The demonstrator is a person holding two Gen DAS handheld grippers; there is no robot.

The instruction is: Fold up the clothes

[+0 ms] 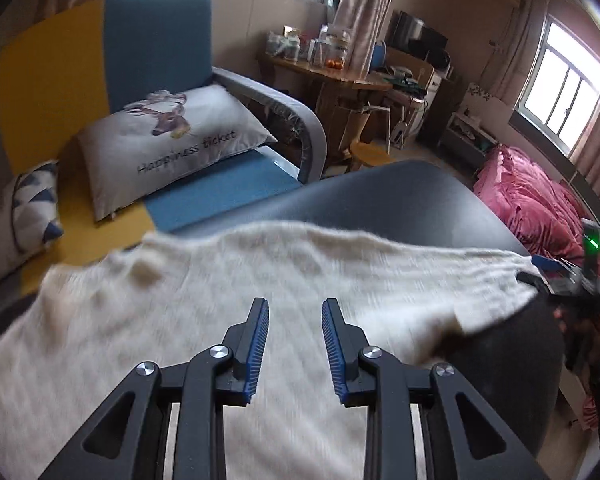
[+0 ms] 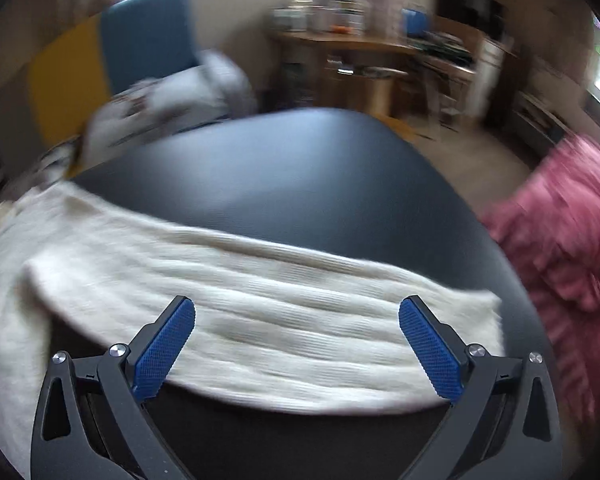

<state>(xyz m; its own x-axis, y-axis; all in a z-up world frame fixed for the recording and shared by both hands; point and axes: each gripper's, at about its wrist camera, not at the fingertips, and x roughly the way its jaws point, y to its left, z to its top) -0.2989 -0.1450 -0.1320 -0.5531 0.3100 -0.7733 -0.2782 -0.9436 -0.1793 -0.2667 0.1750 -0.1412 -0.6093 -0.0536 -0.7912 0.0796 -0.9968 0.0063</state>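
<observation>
- Left tool (image 1: 295, 308): jaws part-way apart, nothing between the pads, hovering over the sweater (image 1: 220, 288) mid-body.
- Right tool (image 2: 297, 312): jaws spread wide, empty — pointed down at a folded band of the same knit (image 2: 268, 320), which looks like a sleeve or a side panel, not sure which.
- Sweater is cream ribbed knit, spread across the dark bench (image 2: 300, 168). In the left view it covers most of the near bench; one end runs off toward the yellow-and-blue sofa (image 1: 152, 48) side, the other tapers toward the far right edge.
- Handling, my read: light, soft, stretchy. It'll sag and drag rather than hold shape. Loose knit could snag on the ribbed pads, and a pinch on one layer only will pull the fold apart.
- Where to grab: at an edge or corner, both layers in the pinch, not mid-panel. For the right tool, the near hem of the folded band; for the left, the shoulder or collar end.
- Both views are motion-blurred, so hem and collar detail is hard to make out.
- Surroundings: deer-print pillow (image 1: 172, 140) on the sofa, pink bedding (image 1: 540, 208) off right — both clear of the bench.
</observation>
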